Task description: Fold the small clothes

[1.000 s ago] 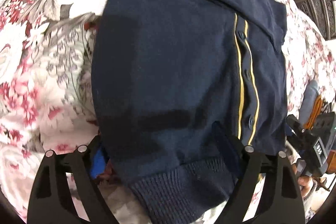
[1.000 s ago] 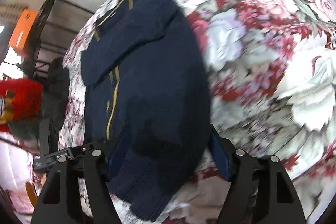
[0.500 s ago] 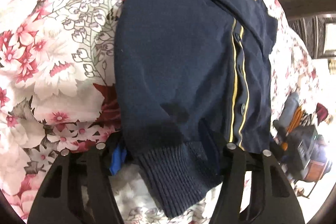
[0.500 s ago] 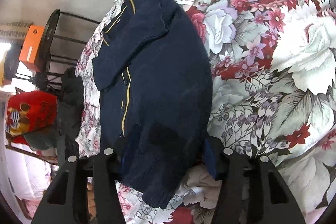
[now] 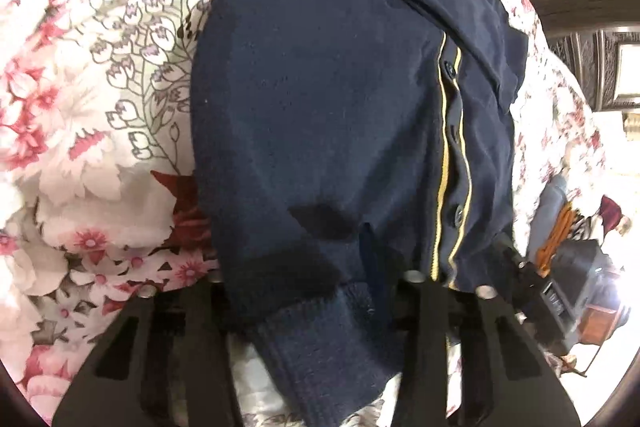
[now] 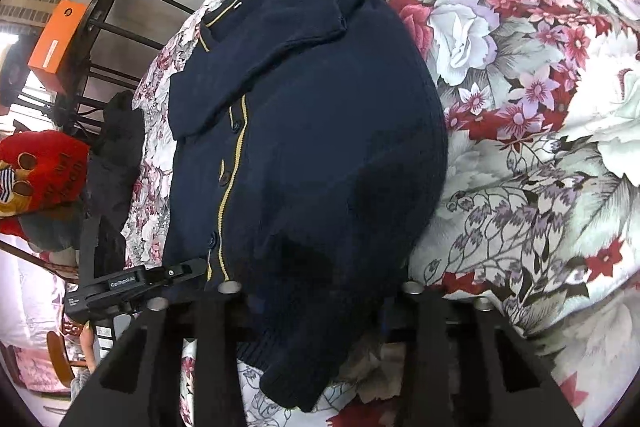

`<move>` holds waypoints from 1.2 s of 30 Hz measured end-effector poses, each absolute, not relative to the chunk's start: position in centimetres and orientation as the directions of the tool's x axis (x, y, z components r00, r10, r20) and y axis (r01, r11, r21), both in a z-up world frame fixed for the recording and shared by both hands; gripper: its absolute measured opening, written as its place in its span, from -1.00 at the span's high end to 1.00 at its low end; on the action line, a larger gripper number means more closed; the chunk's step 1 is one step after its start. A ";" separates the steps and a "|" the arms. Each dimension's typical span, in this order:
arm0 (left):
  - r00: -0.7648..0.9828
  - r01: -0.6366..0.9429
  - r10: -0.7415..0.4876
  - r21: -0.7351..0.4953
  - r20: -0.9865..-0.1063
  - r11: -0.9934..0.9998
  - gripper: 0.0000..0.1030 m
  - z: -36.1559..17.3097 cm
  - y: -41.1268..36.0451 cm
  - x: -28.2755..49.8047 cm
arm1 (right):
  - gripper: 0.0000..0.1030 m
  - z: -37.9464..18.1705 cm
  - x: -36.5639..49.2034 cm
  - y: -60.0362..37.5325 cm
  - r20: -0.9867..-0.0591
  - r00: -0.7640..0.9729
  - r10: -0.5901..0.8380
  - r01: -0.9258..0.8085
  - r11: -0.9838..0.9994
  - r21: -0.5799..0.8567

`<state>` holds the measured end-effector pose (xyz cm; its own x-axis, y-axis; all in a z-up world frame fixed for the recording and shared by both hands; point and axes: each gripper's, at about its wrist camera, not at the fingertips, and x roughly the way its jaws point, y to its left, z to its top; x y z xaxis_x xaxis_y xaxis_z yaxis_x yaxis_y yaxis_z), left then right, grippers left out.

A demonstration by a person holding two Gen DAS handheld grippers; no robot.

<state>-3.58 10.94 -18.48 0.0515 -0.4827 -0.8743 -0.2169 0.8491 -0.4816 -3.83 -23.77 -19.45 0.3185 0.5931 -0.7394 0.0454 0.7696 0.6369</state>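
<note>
Both of your grippers are closing on the navy cardigan's (image 5: 320,131) ribbed hem, left gripper (image 5: 316,279) and right gripper (image 6: 316,287), ready to fold it up the bed (image 6: 540,107).

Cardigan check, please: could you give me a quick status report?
Left tool and right tool both closing, ribbed hem between the jaws. Navy cardigan flat on floral sheet, sleeve folded across. Nothing in the way.

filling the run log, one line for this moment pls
left tool: closing on cardigan hem | right tool: closing on hem | cardigan flat on floral sheet
</note>
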 end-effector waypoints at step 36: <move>0.216 -0.207 -0.543 -0.582 -0.811 0.787 0.94 -11.7 12.8 -10.1 | 0.88 -15.2 -9.2 -26.2 -0.595 0.381 0.708 0.037 0.631 0.775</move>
